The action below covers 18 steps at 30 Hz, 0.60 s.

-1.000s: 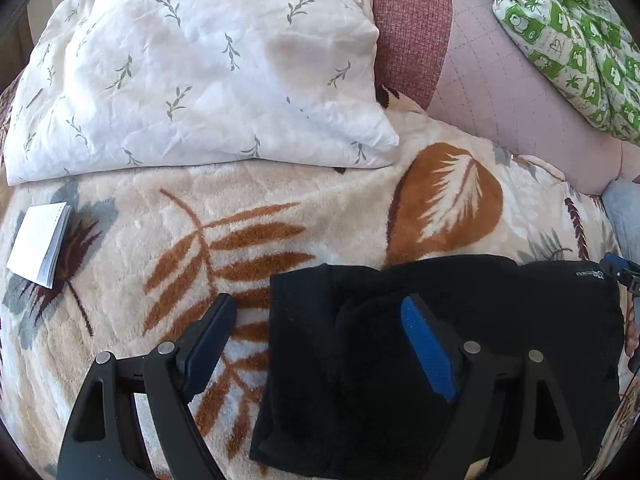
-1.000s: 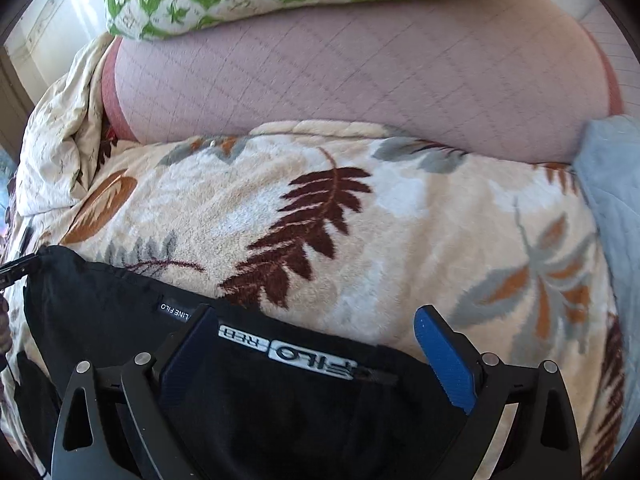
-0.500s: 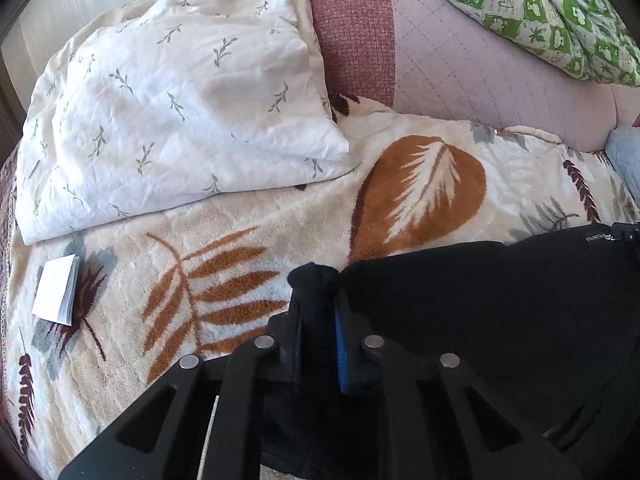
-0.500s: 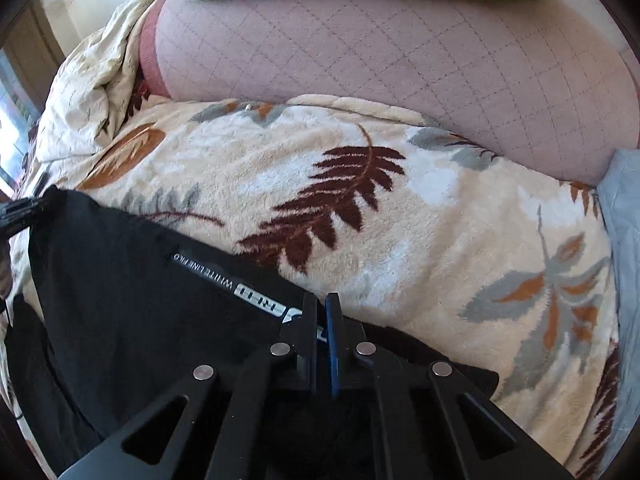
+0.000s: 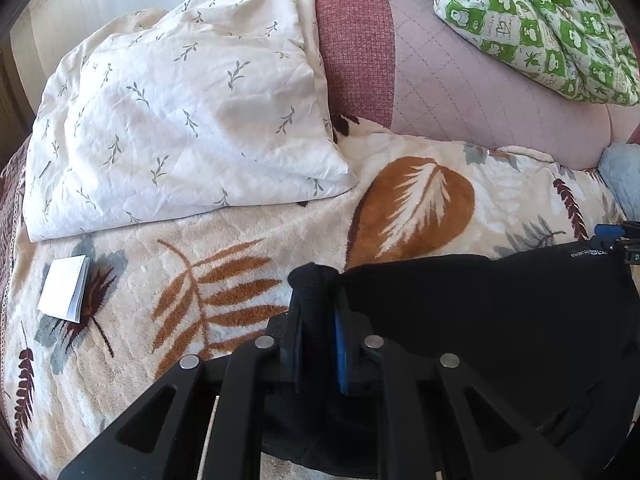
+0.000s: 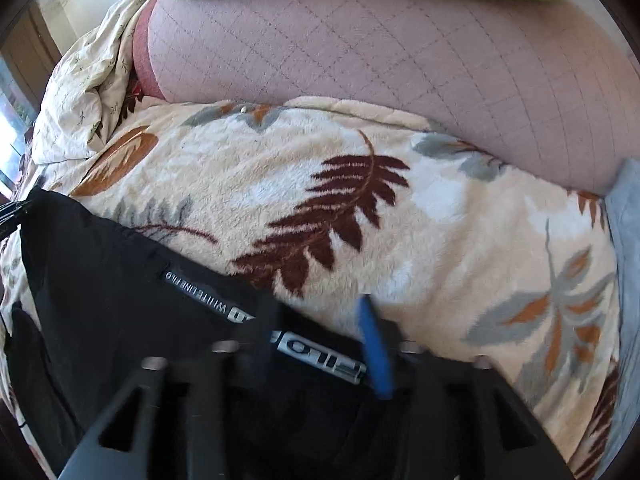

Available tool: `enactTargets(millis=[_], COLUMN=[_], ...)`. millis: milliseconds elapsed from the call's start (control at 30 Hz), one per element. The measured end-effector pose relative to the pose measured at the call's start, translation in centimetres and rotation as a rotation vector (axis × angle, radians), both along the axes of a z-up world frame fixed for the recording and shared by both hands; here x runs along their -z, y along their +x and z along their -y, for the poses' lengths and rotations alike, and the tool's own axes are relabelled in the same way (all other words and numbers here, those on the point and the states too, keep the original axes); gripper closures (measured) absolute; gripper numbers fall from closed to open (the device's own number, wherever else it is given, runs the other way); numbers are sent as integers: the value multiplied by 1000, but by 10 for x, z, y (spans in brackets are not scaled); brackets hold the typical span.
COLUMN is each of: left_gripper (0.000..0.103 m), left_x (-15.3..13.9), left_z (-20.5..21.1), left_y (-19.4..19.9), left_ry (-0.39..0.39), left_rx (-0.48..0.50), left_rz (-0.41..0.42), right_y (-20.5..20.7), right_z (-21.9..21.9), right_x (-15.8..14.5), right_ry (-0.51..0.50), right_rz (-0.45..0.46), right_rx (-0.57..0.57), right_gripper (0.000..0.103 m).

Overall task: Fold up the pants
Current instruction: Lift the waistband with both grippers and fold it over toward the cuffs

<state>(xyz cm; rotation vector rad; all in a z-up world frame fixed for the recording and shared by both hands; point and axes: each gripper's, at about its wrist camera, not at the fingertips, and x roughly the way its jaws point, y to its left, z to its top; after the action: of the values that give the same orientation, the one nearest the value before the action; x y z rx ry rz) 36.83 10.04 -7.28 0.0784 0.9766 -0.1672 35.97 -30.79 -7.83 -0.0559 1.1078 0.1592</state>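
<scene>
Black pants (image 5: 500, 320) lie on a leaf-patterned fleece blanket (image 5: 248, 248). My left gripper (image 5: 318, 312) is shut on a bunched fold at the pants' left edge, which pokes up between the blue pads. In the right wrist view the pants (image 6: 120, 280) spread to the left. There the right gripper (image 6: 320, 336) is blurred and its jaws are opening. The waistband with its white logo label (image 6: 320, 354) lies between the parted fingers (image 6: 376, 344), and neither pad presses on it. The right gripper's tip (image 5: 612, 236) shows at the far right of the left wrist view.
A white leaf-print pillow (image 5: 180, 120) lies at the back left, with a small white booklet (image 5: 64, 294) in front of it. A pink quilted backrest (image 6: 380, 60) runs behind, topped by a green patterned blanket (image 5: 540, 20). Pale blue cloth (image 6: 624, 240) borders the right.
Both grippers closed on the pants from wide open. The left one stays shut on its fold and has risen slightly. The right one's jaws have since parted again over the waistband.
</scene>
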Motion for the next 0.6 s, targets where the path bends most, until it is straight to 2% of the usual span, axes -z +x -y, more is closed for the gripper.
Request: enactTargets(millis=[33, 100, 133, 233, 333, 400, 500, 533, 600], left_gripper=[91, 91, 91, 91, 91, 91, 91, 91, 91], left_x=[0, -1, -2, -4, -4, -3, -5, -8, -15], left_z=[-1, -2, -3, -8, -10, -5, 0, 0, 0], left_y=[0, -1, -1, -3, -6, -7, -11, -12, -16], left_ry=[-6, -17, -25, -58, -50, -21, 5, 0, -5], left_rx=[1, 4, 5, 5, 3, 6, 5, 1, -6], left_rz=[-1, 0, 0, -2, 1, 2, 16, 22, 37], right_y=[2, 6, 6, 5, 12, 8, -5, -8, -15], right_z=[2, 6, 4, -4, -10, -25, -43, -44, -44], right_x=[0, 2, 4, 7, 7, 5, 3, 2, -4], right_ry=[26, 94, 104, 56, 24, -19, -128, -148, -150], right_rz=[-4, -44, -68, -95, -126, -119, -100, -94, -84], right_rx=[-2, -17, -52, -144, -186, -242, -295, -294, -286], right_gripper=[33, 34, 37, 38, 40, 62, 78, 87, 93])
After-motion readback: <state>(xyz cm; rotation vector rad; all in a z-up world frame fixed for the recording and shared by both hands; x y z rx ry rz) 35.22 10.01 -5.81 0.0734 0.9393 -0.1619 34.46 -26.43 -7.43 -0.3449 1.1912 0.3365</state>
